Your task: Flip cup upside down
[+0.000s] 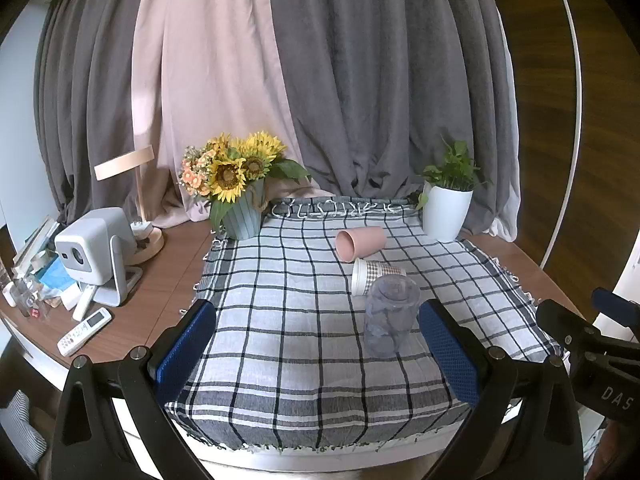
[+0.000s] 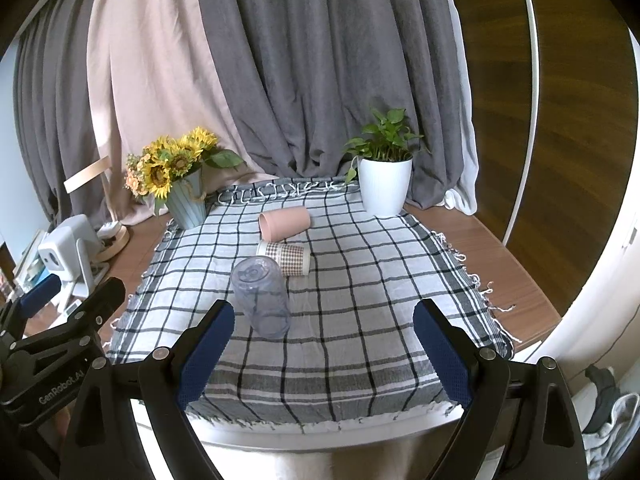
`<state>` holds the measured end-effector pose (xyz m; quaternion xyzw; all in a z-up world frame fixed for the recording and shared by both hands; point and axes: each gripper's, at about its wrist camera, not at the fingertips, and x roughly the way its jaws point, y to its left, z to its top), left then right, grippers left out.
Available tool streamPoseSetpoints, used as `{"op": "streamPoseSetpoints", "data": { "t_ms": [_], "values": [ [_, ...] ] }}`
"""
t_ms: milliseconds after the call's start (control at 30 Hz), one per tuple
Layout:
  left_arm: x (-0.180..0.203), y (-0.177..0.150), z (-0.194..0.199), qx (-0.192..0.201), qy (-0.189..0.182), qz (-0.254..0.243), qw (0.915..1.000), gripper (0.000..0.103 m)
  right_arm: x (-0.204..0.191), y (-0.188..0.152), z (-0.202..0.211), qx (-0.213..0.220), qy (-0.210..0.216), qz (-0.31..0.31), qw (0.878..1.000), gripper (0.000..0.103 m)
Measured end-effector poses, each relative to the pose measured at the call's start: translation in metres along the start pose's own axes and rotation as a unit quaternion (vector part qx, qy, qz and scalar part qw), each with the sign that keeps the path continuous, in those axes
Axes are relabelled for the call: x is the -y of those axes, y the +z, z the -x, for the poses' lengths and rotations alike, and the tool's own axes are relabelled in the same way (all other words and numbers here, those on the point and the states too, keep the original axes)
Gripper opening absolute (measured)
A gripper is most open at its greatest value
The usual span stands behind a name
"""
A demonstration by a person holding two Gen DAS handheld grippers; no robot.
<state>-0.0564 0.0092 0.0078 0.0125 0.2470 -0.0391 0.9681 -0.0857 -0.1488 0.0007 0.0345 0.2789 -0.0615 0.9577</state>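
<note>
From the left wrist, the left tool [image 1: 318, 354] is seen spread wide, nothing held. The clear bluish plastic cup [image 1: 390, 316] stands on the checked cloth [image 1: 280, 320], apparently base up already, beside a checked paper cup [image 1: 374, 276] and a pink plastic cup [image 1: 360, 243], both lying sideways.

From the right wrist, the right tool [image 2: 324, 354] is likewise wide and empty. A lying cup is judged next for gripping and inverting.

You're working in a home room: draped curtains [image 1: 320, 80], a sunflower bouquet [image 1: 232, 172], a potted plant [image 2: 384, 184], and a remote control [image 1: 84, 332] on the wooden table [image 1: 160, 280].
</note>
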Motion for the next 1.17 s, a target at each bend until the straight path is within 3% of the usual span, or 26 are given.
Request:
{"op": "streamPoseSetpoints", "data": {
  "t_ms": [1167],
  "values": [
    [-0.0017,0.0023,-0.004,-0.002,0.0,0.003,1.0,0.103,0.0004,-0.0029,-0.0049,-0.005,0.001,0.002,1.0,0.091]
  ]
}}
